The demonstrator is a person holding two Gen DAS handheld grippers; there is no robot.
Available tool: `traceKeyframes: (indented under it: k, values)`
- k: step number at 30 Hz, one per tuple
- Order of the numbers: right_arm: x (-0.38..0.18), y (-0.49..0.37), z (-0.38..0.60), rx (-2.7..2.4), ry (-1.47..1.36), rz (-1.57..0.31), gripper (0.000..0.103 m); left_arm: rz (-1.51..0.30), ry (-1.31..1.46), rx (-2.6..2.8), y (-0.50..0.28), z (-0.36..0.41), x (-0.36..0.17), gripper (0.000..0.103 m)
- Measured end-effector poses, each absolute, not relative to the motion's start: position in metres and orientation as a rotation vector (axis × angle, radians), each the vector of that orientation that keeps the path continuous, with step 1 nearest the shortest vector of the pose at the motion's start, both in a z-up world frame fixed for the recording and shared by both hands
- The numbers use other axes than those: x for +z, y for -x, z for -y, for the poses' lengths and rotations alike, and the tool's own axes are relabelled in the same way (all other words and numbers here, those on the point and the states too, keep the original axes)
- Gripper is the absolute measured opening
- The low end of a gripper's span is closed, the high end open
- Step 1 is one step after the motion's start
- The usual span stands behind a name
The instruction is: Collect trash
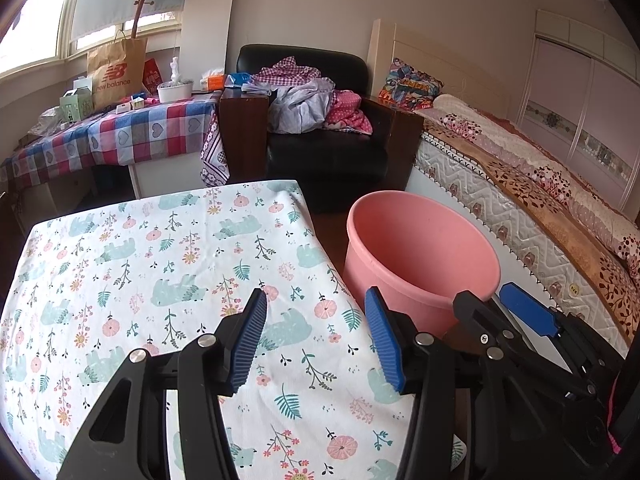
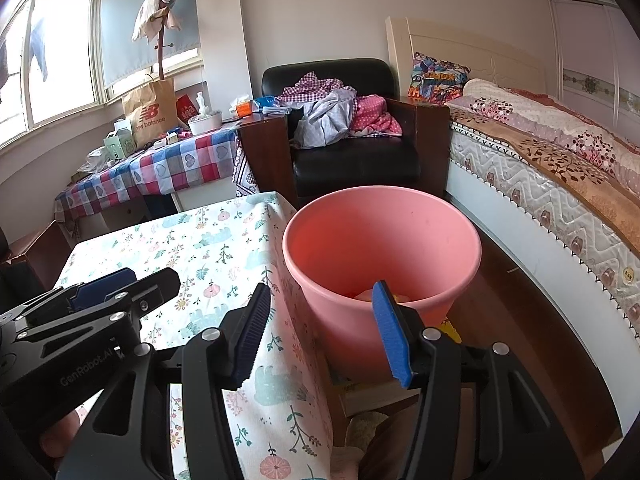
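I held my left gripper [image 1: 316, 338] empty with its jaws apart over the near right edge of the worktop [image 1: 132, 264], and my right gripper [image 2: 326, 330], likewise apart and empty, just off that edge facing the pink bucket [image 2: 380, 240], probably because nothing showed on the floral cloth. Only the right wrist view looked into the bucket, where some pale and yellow trash [image 2: 370, 295] lay at the bottom; the left view showed just its bare inner wall.

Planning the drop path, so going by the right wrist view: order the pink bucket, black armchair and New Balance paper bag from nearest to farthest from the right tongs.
1. Pink bucket, directly ahead of the right tongs.
2. Black armchair, behind the bucket.
3. New Balance paper bag, far left by the window.
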State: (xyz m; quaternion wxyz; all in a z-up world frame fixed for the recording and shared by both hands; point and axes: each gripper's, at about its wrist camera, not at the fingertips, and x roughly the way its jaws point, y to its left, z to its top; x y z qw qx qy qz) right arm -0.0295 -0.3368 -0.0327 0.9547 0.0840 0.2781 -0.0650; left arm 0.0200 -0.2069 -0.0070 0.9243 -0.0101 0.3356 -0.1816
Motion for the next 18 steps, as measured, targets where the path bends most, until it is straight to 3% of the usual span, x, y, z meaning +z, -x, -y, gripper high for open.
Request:
traceKeyframes:
  k: [18]
  values:
    - [-0.0398, 0.0311, 0.3352, -0.130, -0.164, -0.571, 0.054, -0.694, 0.022, -0.364, -0.0233, 0.2042, -0.0120, 0.050]
